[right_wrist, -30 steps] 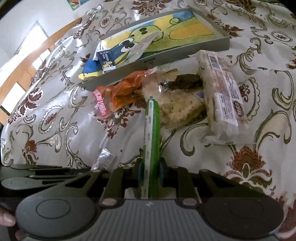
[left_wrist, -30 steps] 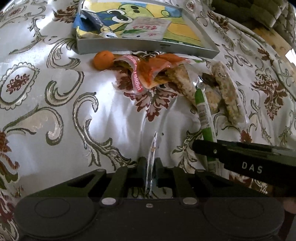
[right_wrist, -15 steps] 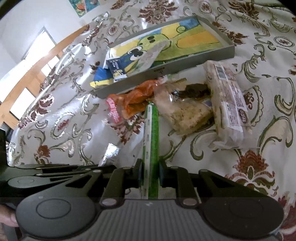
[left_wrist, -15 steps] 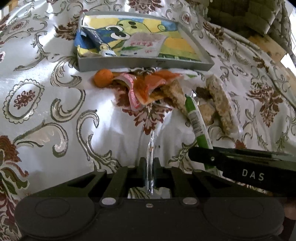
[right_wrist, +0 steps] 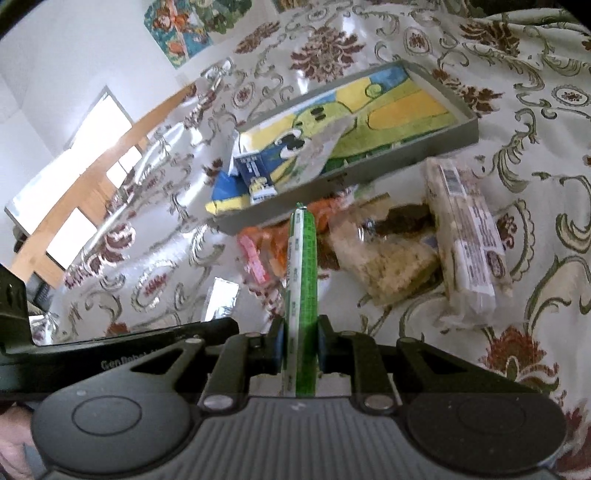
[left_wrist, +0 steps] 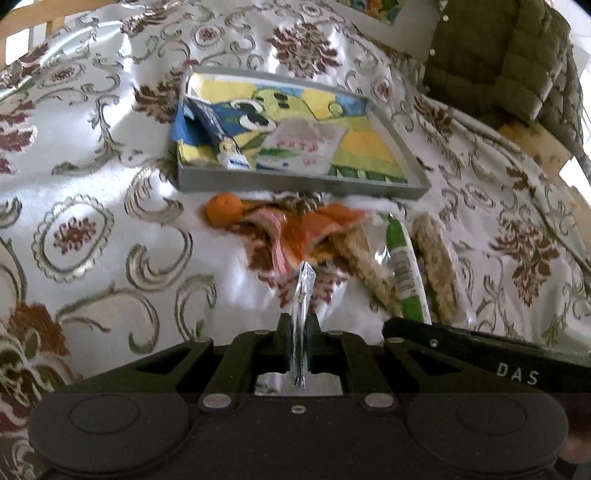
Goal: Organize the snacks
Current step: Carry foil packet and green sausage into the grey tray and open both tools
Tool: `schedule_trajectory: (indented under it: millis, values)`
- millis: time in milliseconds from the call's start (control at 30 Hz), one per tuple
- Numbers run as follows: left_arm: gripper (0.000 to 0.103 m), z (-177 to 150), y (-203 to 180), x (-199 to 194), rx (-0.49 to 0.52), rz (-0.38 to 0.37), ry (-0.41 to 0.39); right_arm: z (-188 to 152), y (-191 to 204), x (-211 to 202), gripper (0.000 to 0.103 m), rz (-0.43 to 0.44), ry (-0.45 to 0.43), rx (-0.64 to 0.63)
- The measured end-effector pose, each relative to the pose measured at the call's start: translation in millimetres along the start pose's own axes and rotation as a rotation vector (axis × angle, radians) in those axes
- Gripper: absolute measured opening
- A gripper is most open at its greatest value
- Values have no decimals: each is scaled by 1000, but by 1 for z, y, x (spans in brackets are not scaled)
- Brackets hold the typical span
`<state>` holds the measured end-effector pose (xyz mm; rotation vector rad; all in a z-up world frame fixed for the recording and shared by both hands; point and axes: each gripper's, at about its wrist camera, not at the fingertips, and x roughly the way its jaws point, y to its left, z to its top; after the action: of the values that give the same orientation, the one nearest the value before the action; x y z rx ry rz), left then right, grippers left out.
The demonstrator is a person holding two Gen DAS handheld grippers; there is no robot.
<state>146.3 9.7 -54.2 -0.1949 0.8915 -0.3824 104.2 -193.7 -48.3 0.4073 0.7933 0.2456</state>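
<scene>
My left gripper [left_wrist: 298,334] is shut on a thin silver foil packet [left_wrist: 302,295], held edge-on above the cloth. My right gripper [right_wrist: 299,343] is shut on a long green snack stick [right_wrist: 303,266], which also shows in the left wrist view as the green snack stick [left_wrist: 404,269]. A grey tray [left_wrist: 295,184] with a cartoon picture lies ahead and holds a blue carton [left_wrist: 218,136] and a white packet [left_wrist: 303,144]. In front of the tray lie an orange [left_wrist: 223,208], an orange-red snack bag [left_wrist: 314,229] and clear-wrapped rice crackers [right_wrist: 465,236].
A floral white tablecloth [left_wrist: 110,221] covers the surface. A quilted green cushion [left_wrist: 509,55] sits at the far right. The right wrist view shows wooden window frames [right_wrist: 85,173] at the left and posters [right_wrist: 184,26] on the wall.
Both grippers have tilted up, so the tray and snack pile sit lower in both views. My left gripper rose with the foil packet. Both grips are unchanged.
</scene>
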Motion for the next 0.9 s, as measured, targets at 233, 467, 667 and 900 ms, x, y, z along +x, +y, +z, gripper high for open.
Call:
schedule_trajectory:
  millis: [233,467,667,900]
  values:
    - [7,40,0,0,-19,-5,-69,20,-9,-1,19,14,-63,57]
    - [7,93,-1,19,17,-17,-126,52,-17,17,20,30,-107,104]
    - [7,140,14,53,13,-16,-189,101,-16,56,20,48,-154,126]
    - [7,164,42,85,-11,8,-255,151,-12,109,20,40,-193,139]
